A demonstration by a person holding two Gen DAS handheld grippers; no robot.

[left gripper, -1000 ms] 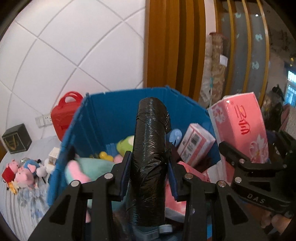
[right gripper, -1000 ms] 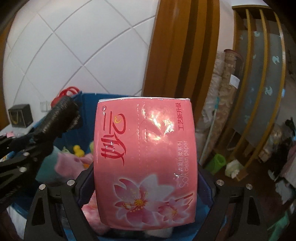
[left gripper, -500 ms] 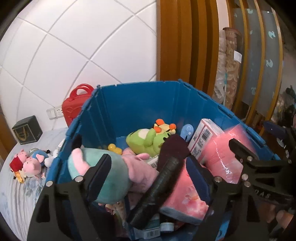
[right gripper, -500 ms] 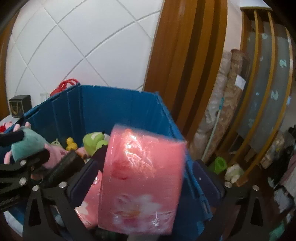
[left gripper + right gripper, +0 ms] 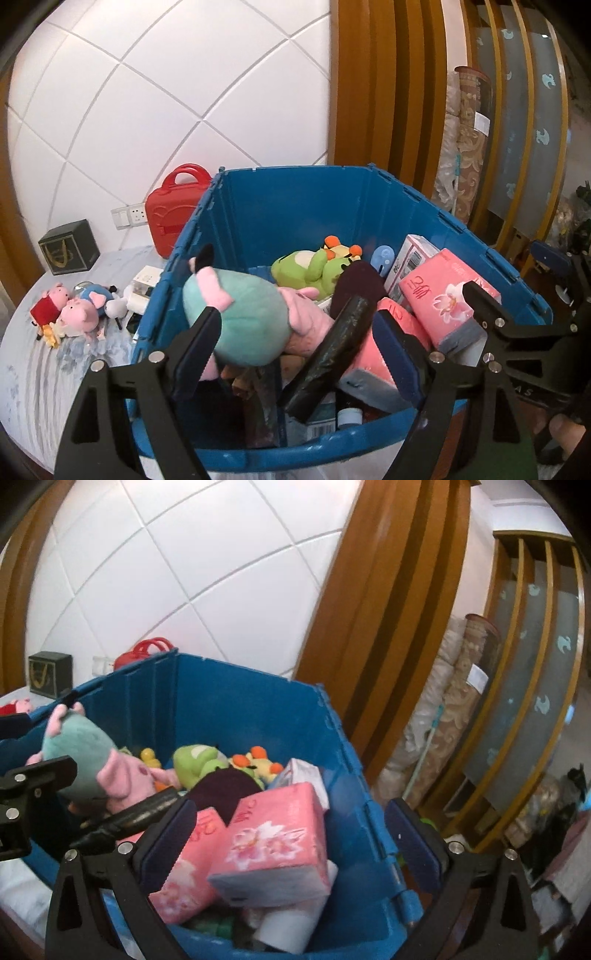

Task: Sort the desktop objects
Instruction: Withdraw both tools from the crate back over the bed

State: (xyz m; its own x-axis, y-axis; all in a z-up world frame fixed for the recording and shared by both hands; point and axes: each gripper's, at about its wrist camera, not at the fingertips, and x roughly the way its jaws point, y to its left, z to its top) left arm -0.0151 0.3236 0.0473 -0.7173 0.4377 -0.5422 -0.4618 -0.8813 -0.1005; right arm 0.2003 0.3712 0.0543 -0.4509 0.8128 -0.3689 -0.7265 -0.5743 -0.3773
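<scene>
A blue storage bin (image 5: pixel 295 206) (image 5: pixel 236 709) stands on the bed, full of toys and packs. A black wrapped roll (image 5: pixel 328 354) (image 5: pixel 140 814) lies slanted among them, free of my left gripper (image 5: pixel 301 354), whose fingers stand open above the bin's near side. A pink tissue pack (image 5: pixel 277 842) (image 5: pixel 439 302) rests on top of the pile, and my right gripper (image 5: pixel 291 845) hangs open around it without touching. A teal and pink plush (image 5: pixel 243 314) (image 5: pixel 88 760), a green plush (image 5: pixel 310 269) and a second pink pack (image 5: pixel 188 867) also lie inside.
On the grey bedspread (image 5: pixel 44 369) left of the bin lie small pig plush toys (image 5: pixel 74 314) and small white boxes (image 5: pixel 146 280). A red case (image 5: pixel 177 210) and a dark box (image 5: pixel 68 247) stand by the white wall. Rolled rugs (image 5: pixel 454 709) lean at the right.
My left gripper opened and the black roll dropped into the bin. My right gripper opened and the pink tissue pack fell onto the pile. Both grippers tipped toward the bin.
</scene>
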